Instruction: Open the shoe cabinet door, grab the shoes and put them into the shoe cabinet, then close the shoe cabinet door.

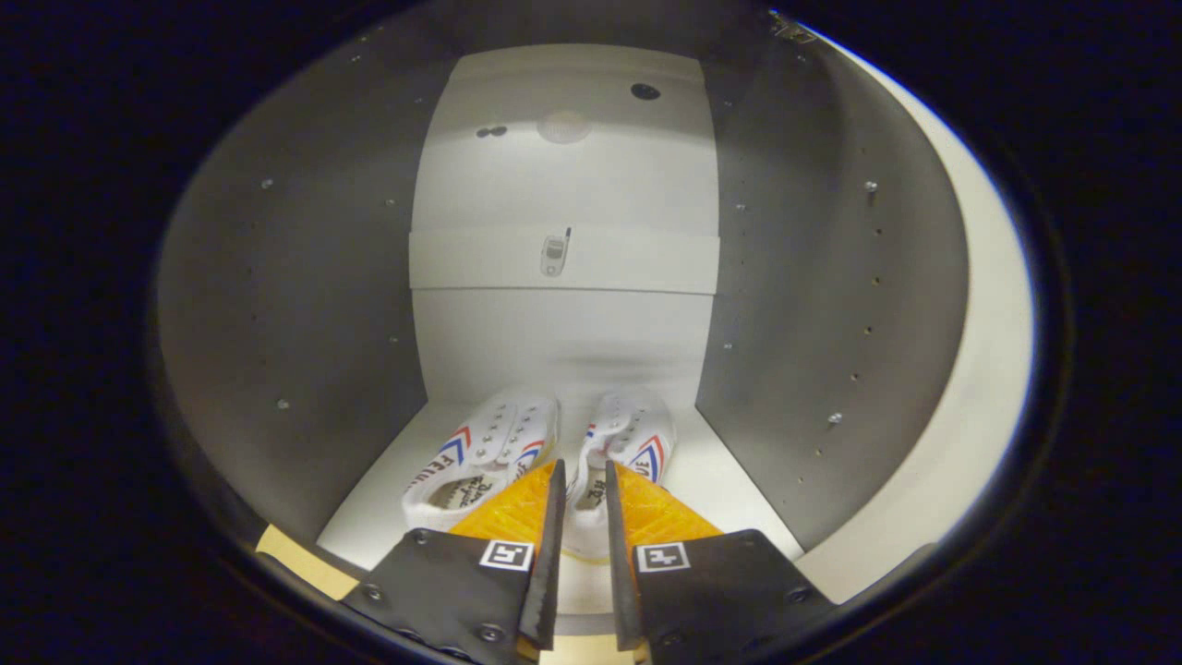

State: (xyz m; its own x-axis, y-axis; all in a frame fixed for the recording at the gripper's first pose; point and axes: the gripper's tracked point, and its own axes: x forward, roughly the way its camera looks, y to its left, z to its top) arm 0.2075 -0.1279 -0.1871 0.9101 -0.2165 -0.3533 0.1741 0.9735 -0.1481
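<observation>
The hand-held gripper (584,480) is reaching into the open shoe cabinet (295,305), its two fingers pointing straight toward the back wall. The fingers stand a narrow gap apart, and in that gap sits the heel part of the right shoe (621,443). Whether both fingers actually press on it I cannot tell from here; they look close against its sides, but contact is not clear.

The pair of white shoes rests on the cabinet's bottom shelf (729,480), toes toward the back edge of the shelf and heels toward the front. The left shoe (485,453) lies just beside the other, a little apart from it, angled slightly toward the shelf's left side. Its open heel end sits right by the tip of the left finger and is partly hidden behind it. Both shoes carry red and blue chevron stripes on their sides and have rows of eyelets on top.

Higher up, a second shelf (563,263) crosses the cabinet's back, seen edge-on, with a small pale fitting at its middle. The grey side panels are dotted with rows of small peg holes and a few screws. On the right, the pale front edge of the side panel (979,369) curves past.
</observation>
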